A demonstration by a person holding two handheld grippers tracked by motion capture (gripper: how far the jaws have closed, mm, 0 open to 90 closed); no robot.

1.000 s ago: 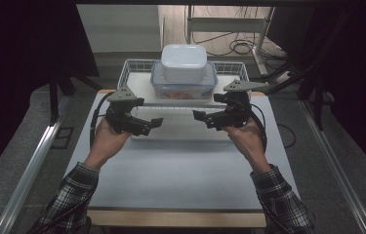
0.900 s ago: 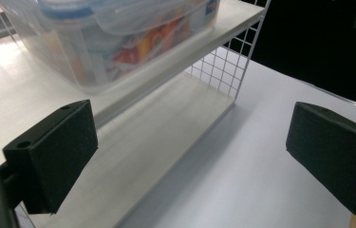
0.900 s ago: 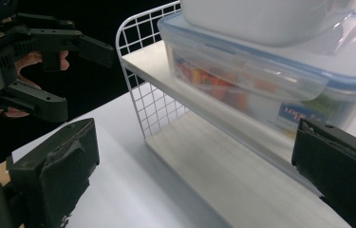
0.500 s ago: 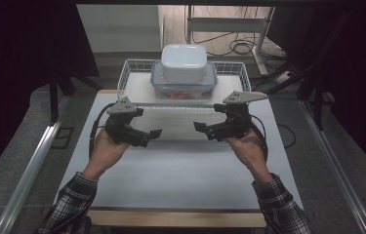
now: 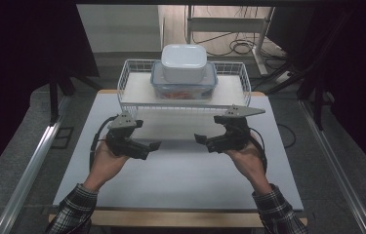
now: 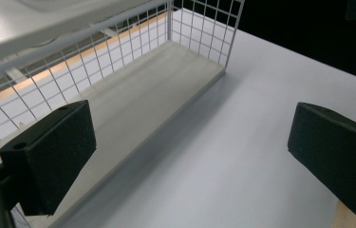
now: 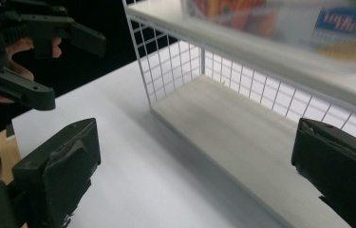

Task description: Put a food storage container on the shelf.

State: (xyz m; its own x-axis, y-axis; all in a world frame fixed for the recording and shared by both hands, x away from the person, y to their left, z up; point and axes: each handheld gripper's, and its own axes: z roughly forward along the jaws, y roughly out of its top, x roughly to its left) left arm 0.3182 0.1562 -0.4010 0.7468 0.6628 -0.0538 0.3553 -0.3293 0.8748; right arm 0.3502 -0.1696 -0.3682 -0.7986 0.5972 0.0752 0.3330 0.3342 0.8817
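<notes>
From the high view, I'm holding my left gripper (image 5: pixel 144 145) and right gripper (image 5: pixel 209 141) over the white table (image 5: pixel 180 175), tips pointing toward each other with a clear stretch of table between them. Just beyond them, at the far edge, the white wire basket (image 5: pixel 129 83) is sitting with a clear blue-rimmed container (image 5: pixel 158 85) in it, and a white lidded box (image 5: pixel 184 62) is stacked on top of that (something orange is showing through the clear one, can't tell what).

In the left gripper view, my jaws are standing wide apart with nothing between them, hovering over the table right beside the basket's wooden base (image 6: pixel 152 90), which is running off to the left and far side.

In the right gripper view, these jaws are spread wide too and gripping nothing. The basket is lying ahead on the right, the clear container (image 7: pixel 280 23) is blurring across the top, and my left gripper (image 7: pixel 66 66) is showing at the upper left.
</notes>
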